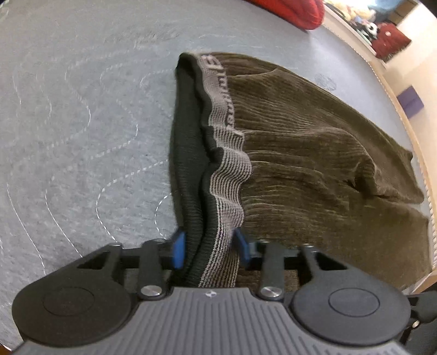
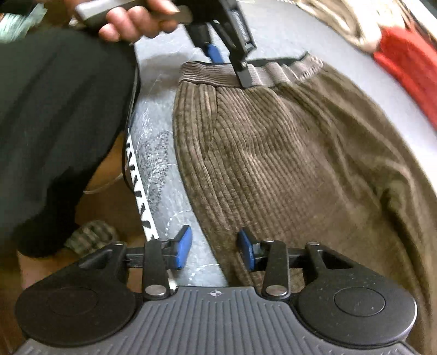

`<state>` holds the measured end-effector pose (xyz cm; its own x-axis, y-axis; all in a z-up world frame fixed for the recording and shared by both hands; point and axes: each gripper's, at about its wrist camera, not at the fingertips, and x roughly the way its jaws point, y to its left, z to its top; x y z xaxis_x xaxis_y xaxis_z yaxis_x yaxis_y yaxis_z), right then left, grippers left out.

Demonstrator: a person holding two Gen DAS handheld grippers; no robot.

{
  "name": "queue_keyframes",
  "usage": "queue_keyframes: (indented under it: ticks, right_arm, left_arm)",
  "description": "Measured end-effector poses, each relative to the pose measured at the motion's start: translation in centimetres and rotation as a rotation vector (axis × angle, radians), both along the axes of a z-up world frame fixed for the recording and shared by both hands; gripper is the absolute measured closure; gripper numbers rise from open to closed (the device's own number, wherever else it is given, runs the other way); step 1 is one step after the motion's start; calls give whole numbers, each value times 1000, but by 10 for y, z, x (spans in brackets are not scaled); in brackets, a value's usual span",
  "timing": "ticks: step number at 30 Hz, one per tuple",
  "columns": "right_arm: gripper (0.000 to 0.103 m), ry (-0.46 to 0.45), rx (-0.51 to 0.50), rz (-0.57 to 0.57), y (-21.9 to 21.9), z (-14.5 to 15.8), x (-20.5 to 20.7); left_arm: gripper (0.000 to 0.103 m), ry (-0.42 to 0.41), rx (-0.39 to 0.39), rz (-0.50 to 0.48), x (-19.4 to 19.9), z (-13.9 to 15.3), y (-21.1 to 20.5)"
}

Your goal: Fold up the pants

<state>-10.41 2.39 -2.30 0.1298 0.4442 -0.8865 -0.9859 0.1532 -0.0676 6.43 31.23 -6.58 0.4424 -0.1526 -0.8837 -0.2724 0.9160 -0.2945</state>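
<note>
- Gripping the waistband [image 1: 229,174]: left tool [image 1: 209,247] has its blue pads narrowed onto the elastic band near one end, band bunched between them; the right wrist view shows the same tool standing on the band from above, a hand [image 2: 136,19] on its handle
- right tool [image 2: 214,250] is part-closed over the near side edge of the pants [image 2: 273,153]; one pad sits over the cloth, the other over bare surface; cannot tell whether the pads actually pinch the fabric yet, I see a gap beside the outer pad
- pants: brown corduroy, lying flat on the grey quilted counter [image 1: 68,123], waistband at the far end from the right tool, legs running off toward the counter edge
- a red garment [image 2: 409,68] lies further back, well apart from the pants; the person's dark clothing [image 2: 54,109] is just beside the counter edge
- risks, my read:
  - left tool may hold only the top layer of the band; on a lift the lower layer would sag and the fold goes crooked
  - right tool is right at the cloth edge; a shallow bite on thick corduroy could slip out once pulled
  - the two grasps are on one side only; lifting unevenly would drag the far half and wrinkle it
  - cloth hangs close to the counter edge, a hard tug could pull the legs off
</note>
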Motion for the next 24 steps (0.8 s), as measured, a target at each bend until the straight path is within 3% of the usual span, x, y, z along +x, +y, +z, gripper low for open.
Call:
queue_keyframes:
  ticks: [2,3,5,8,10,13,15,17,18,20,22,23,24]
  right_arm:
    - [97,-6,11,-2,0,3,0]
    - [100,6,26,-8,-1,7,1]
    - [101,12,68,-7,-3,15,2]
    - [101,17,93,11,-4,18,2]
    - [100,54,64,-21,-6,11,7]
    - [99,83,96,-60,-7,20,12]
    - [97,150,188,-154,-14,38,29]
    - [77,203,257,-265,-23,48,47]
    - [73,195,257,-305,-25,48,52]
    - [71,140,187,-339,-25,38,56]
    - [71,132,44,-339,-21,15,56]
    - [71,141,-45,-338,-19,1,55]
    - [70,145,-90,-336,-20,-8,54]
  left_arm:
    - [83,-45,49,15,-5,8,-5]
    - [84,-85,82,28,-10,15,-8]
    - [85,-153,123,33,-21,27,-14]
    - [83,-56,109,26,-17,20,-12]
    - [71,-4,158,46,-13,17,-14]
    - [68,-157,271,88,-26,38,-24]
    - [66,-252,331,66,-38,50,-37]
    - [66,-299,331,-14,-46,58,-45]
    - [66,-299,315,-58,-46,58,-49]
    - [66,-249,288,-133,-40,55,-58]
    - [66,-94,248,-193,-26,40,-65]
    - [66,24,219,-217,-18,28,-69]
    - [66,74,224,-234,-15,22,-74]
